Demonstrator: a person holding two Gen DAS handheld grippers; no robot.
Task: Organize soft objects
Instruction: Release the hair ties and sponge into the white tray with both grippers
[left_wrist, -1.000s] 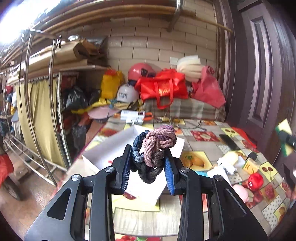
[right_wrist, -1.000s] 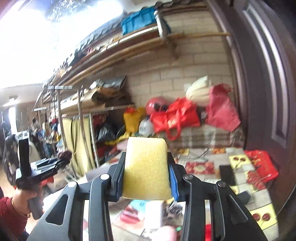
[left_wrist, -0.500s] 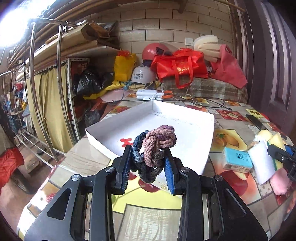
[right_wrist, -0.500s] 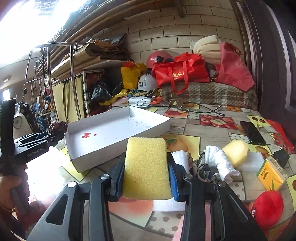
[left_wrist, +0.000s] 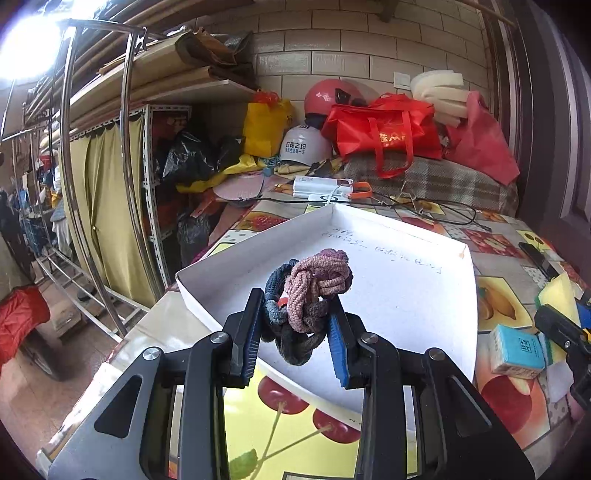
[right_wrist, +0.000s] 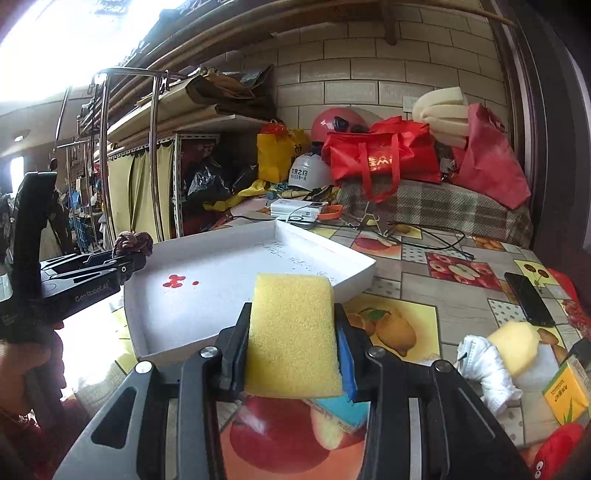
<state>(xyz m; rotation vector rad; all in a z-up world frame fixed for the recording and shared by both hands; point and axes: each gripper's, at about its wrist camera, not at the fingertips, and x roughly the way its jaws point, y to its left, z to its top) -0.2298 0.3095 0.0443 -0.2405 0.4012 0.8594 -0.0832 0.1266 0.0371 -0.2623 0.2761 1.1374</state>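
Observation:
My left gripper (left_wrist: 295, 332) is shut on a knot of pink and dark hair ties (left_wrist: 306, 295), held above the near edge of a shallow white box (left_wrist: 406, 288). My right gripper (right_wrist: 293, 343) is shut on a yellow sponge (right_wrist: 291, 332), held above the table just right of the white box (right_wrist: 207, 291). The left gripper (right_wrist: 122, 262) with the hair ties (right_wrist: 133, 242) shows at the left of the right wrist view. The right gripper's tip and sponge (left_wrist: 557, 295) show at the right edge of the left wrist view.
On the fruit-print table, right of the box, lie a white cloth (right_wrist: 484, 365), a pale yellow sponge (right_wrist: 513, 343), a yellow carton (right_wrist: 565, 391), a red plush toy (right_wrist: 557, 450), a black phone (right_wrist: 528, 299) and a blue pack (left_wrist: 515, 350). Bags and helmets crowd the back.
Both grippers have come down and forward toward the table and the white box, each still holding its object. The box now fills more of both views.

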